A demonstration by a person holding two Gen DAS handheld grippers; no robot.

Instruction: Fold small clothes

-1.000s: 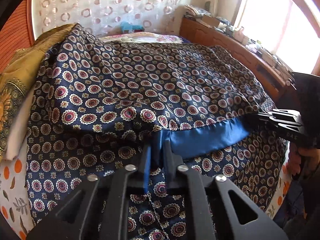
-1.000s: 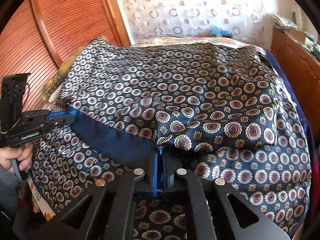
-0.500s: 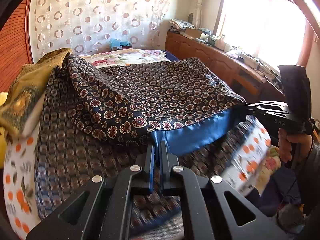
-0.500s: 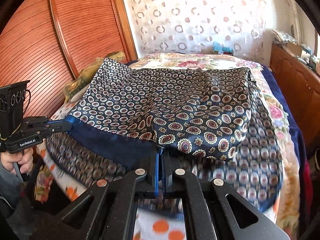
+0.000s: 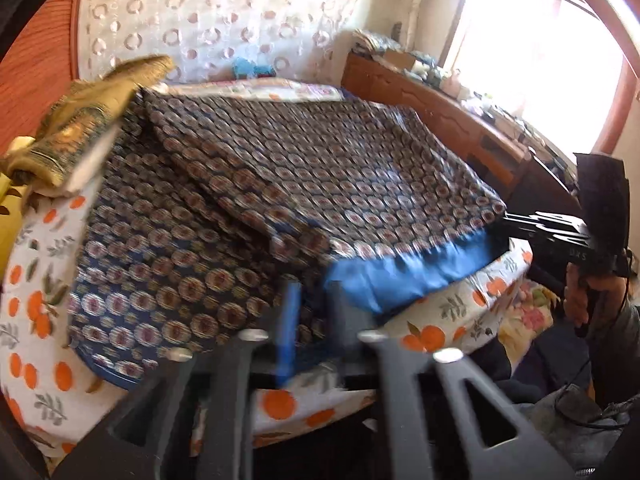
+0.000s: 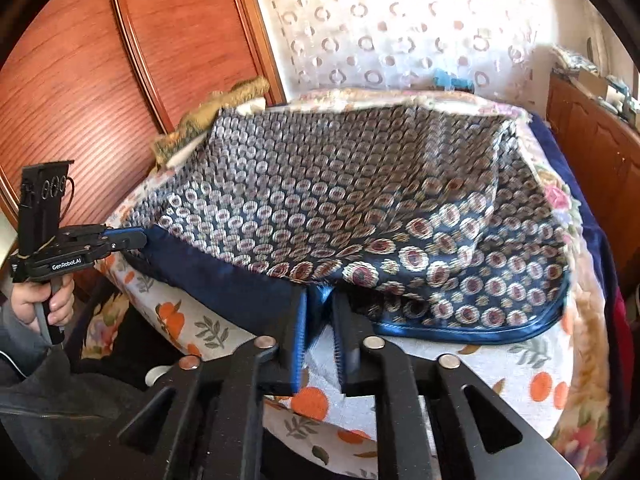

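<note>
Left claw first: its own camera is smeared, so from there I cannot tell how tightly the fingers meet. The other wrist view shows its tips pinched on one corner of the blue hem. My right claw stands narrow, with a bunch of that same hem caught between its pads, so I read both as holding.

The hem is what the coming move turns on. It runs taut from one claw straight to the other, crosswise to both sets of fingers, and hangs clear of the bed at its near edge. Neither hand is nearer to it, since each has an end.

Beyond the hem the patterned cloth slopes away from me, its top layer doubled over a lower layer that lies flat on the orange-print sheet. The long axis, I judge, runs with the hem (side to side). Any carry should therefore go forward, away from the hem, with both ends kept level.

Farther beyond the hem, on my left, a folded gold cloth sits at the bed's far corner.
</note>
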